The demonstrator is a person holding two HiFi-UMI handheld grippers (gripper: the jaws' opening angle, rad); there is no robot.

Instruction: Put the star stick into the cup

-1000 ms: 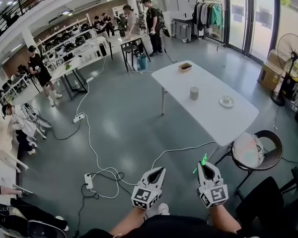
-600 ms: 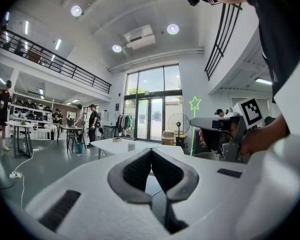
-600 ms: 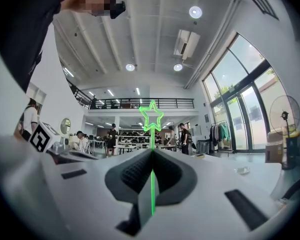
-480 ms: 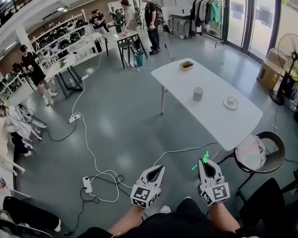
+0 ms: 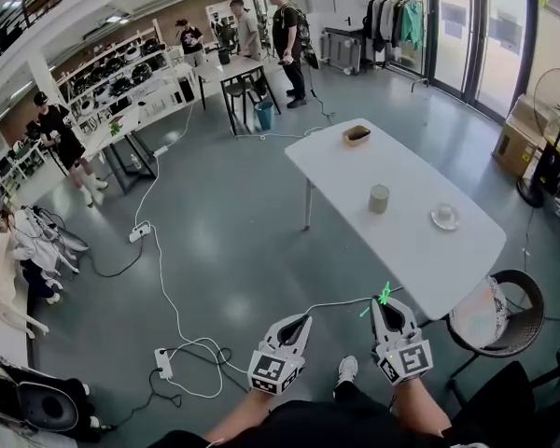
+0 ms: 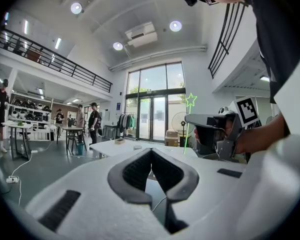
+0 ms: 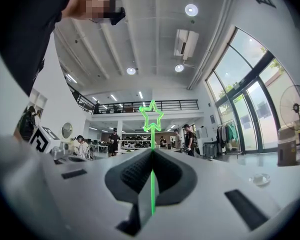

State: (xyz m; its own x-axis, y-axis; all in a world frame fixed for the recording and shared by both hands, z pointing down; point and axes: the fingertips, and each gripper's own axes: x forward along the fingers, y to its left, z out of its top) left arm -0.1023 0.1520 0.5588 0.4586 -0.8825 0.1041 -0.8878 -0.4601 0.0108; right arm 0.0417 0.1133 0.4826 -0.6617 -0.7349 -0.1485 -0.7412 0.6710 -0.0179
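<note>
My right gripper [image 5: 385, 312] is shut on the green star stick [image 5: 384, 297], whose star tip pokes out past the jaws. In the right gripper view the star stick [image 7: 151, 134] runs straight up between the closed jaws of the right gripper [image 7: 151, 154], the star standing above them. My left gripper [image 5: 297, 325] is held beside it, shut and holding nothing; its view shows the left gripper [image 6: 151, 151] with jaws closed and the star stick [image 6: 189, 109] off to the right. The grey cup [image 5: 379, 199] stands on the white table [image 5: 411, 250], well ahead of both grippers.
A saucer with a small cup [image 5: 444, 217] and a wooden bowl [image 5: 357, 135] also sit on the table. A round black chair [image 5: 499, 311] stands at its near right corner. Cables and a power strip [image 5: 163, 364] lie on the floor to the left. People stand at far tables.
The view has advanced toward the white table, which now sits lower and nearer in the frame. Both grippers keep their pose, the right still holding the star stick.
</note>
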